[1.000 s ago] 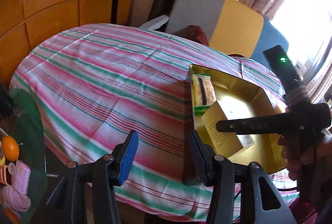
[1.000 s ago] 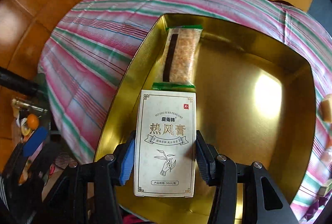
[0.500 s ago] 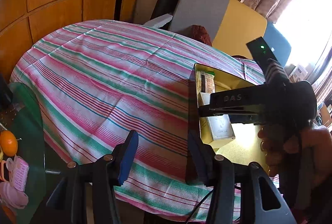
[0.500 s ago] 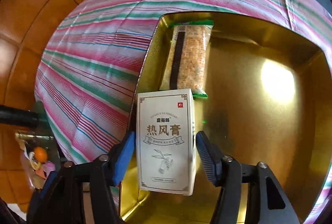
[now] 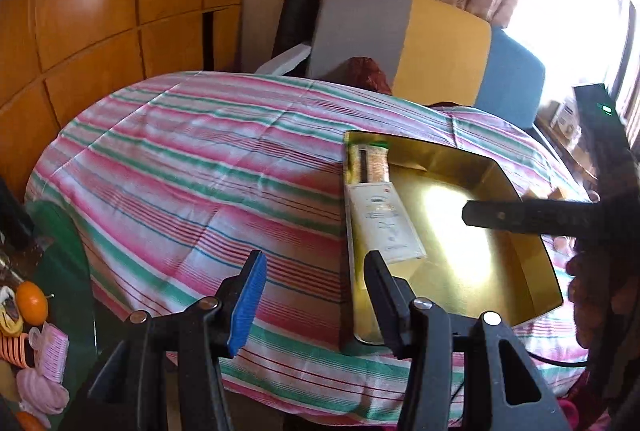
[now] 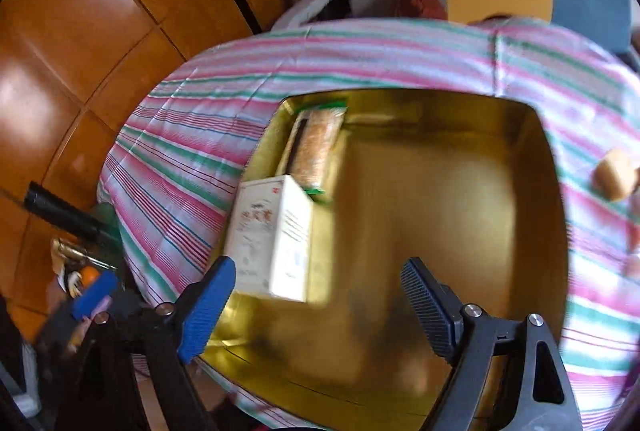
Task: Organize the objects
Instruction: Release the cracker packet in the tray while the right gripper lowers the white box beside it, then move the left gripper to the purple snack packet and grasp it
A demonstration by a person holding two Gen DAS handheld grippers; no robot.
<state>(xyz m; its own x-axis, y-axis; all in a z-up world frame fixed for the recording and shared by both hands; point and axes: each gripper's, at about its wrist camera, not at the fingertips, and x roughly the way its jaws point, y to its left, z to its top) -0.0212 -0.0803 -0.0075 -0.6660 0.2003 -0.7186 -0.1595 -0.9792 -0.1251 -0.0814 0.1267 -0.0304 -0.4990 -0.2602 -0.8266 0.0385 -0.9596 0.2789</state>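
A box (image 6: pixel 272 243) is lying in a tray (image 6: pixel 536 167) on the table (image 5: pixel 192 167), a packet (image 6: pixel 316 147) just behind it.

Table draped in a pink, green and white striped cloth (image 5: pixel 192 167). Gold tin tray (image 5: pixel 536 271) on its right part. Along the tray's left wall: white carton (image 5: pixel 384 227), lying flat; snack packet with green ends (image 5: pixel 370 165) just beyond it, end to end. Left gripper (image 5: pixel 316 295), foreground, jaws apart with nothing between them, above the cloth at the tray's near left corner. Right gripper (image 5: pixel 520 217), seen side-on over the tray's right part, a hand (image 5: pixel 592 295) below it. Orange (image 5: pixel 32 301) and pink hair rollers (image 5: pixel 50 355), lower left.
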